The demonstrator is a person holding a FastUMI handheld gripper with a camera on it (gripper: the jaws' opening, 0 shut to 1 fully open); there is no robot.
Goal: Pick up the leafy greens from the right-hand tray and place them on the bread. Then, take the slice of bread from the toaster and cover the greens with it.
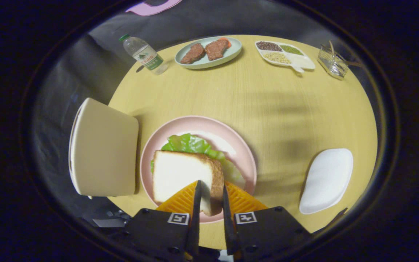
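Note:
My gripper [210,194] is shut on the near edge of a slice of bread [180,174], both fingers pressing its crust. The slice hangs tilted low over a pink plate [244,153]. Leafy greens [189,143] lie on the plate, sticking out from beneath the slice on its far side and to the right. Whatever lies below the greens is hidden. A cream toaster [104,147] stands just left of the plate. The white right-hand tray [327,180] lies bare, to the right of my fingers.
Across the round wooden table [267,98] stand a pale green plate [231,52] with two pieces of meat, a white divided dish [304,62] of grains, a clear holder [333,62] and a water bottle [144,54].

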